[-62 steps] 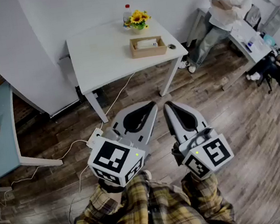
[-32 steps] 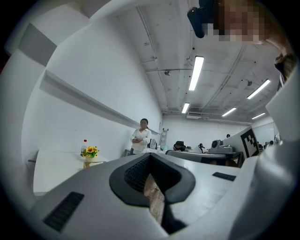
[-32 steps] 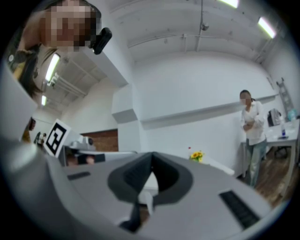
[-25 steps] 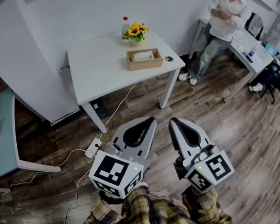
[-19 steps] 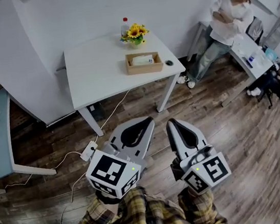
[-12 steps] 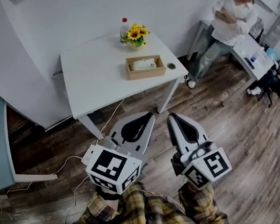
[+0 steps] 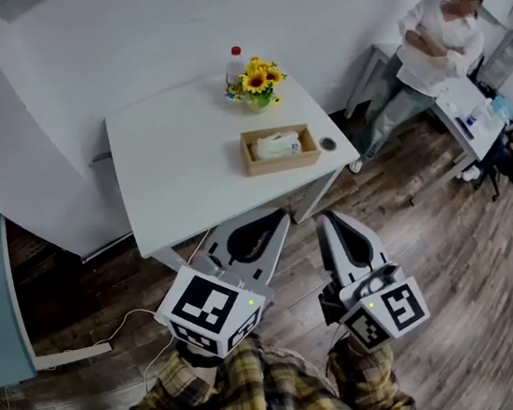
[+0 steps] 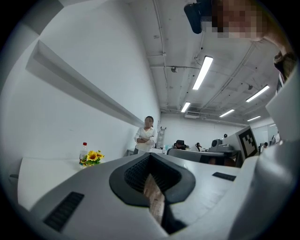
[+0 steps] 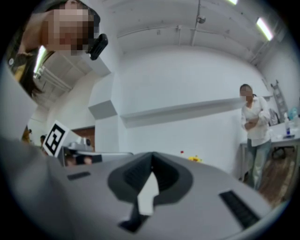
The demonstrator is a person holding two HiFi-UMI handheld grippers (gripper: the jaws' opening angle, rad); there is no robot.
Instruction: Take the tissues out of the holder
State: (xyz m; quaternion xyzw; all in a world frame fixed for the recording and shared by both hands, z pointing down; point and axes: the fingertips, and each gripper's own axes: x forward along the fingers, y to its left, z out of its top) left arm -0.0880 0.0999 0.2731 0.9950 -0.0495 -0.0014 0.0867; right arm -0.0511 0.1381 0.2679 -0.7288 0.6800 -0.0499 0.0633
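A wooden tissue holder [image 7: 279,150] with white tissues [image 7: 275,144] in it sits on the right side of a white table [image 7: 176,173]. Both grippers hang below the table's near edge, above the wooden floor, well short of the holder. My left gripper [image 7: 275,214] points up at the table edge with its jaws together and nothing between them. My right gripper [image 7: 326,218] is beside it, also shut and empty. In the left gripper view the left gripper [image 8: 150,155] shows its tips meeting. The right gripper [image 9: 152,154] looks the same in the right gripper view.
Sunflowers in a pot [image 7: 258,82] and a bottle [image 7: 234,63] stand at the table's far edge, with a small dark round thing [image 7: 327,144] right of the holder. A person [image 7: 432,37] sits at the back right by a cluttered desk [image 7: 472,110]. Cables [image 7: 126,319] cross the floor on the left.
The table and holder have come nearer and now sit just beyond the gripper tips. Both grippers have stayed shut and empty, side by side.
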